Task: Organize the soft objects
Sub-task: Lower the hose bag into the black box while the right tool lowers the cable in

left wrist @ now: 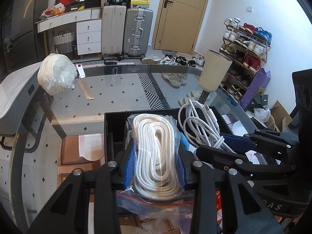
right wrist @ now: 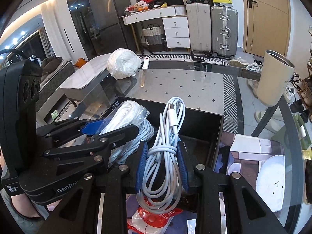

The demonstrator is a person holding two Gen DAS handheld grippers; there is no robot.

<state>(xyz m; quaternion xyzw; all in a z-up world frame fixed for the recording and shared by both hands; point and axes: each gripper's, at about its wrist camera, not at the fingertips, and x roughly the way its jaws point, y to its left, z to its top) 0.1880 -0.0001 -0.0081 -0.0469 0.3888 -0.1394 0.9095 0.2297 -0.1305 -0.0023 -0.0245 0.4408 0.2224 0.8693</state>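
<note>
Two hand-held grippers work side by side over the black box (left wrist: 109,128) on the glass desk (left wrist: 120,89). The left hand-held gripper (left wrist: 155,167) clamps a bagged coil of white rope (left wrist: 156,146), its blue pads pressing both sides. The right hand-held gripper (right wrist: 162,163) pinches a bundled white charging cable (right wrist: 165,156) above the box. Farther back, a second bagged rope bundle (left wrist: 56,74) sits at the desk's far edge, and a cream cup (left wrist: 215,70) stands tilted-looking off to the right.

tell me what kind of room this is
Most likely a home's living or entry area: a loaded shoe rack stands by a wooden door, with suitcases and a fridge behind the glass table.
</note>
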